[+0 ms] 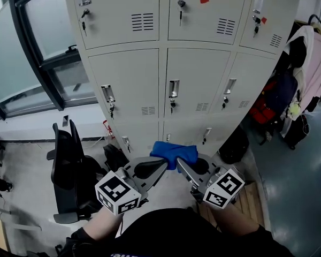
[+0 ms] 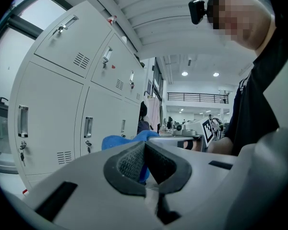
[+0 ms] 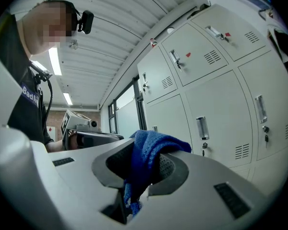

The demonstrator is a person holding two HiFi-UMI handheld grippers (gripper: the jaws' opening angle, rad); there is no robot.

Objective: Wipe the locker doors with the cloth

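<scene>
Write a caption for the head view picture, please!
The left gripper and right gripper both pinch a blue cloth before grey lockers.

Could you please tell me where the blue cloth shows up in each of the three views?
Head view: the blue cloth sits low centre, at the tips of the left tool and right tool.
Left gripper view: centre-left, bunched just beyond the jaws, with blue also showing between them.
Right gripper view: centre, clamped between the jaws and draped over them.
Shared landmark: the grey lockers stand behind it in all three.
</scene>
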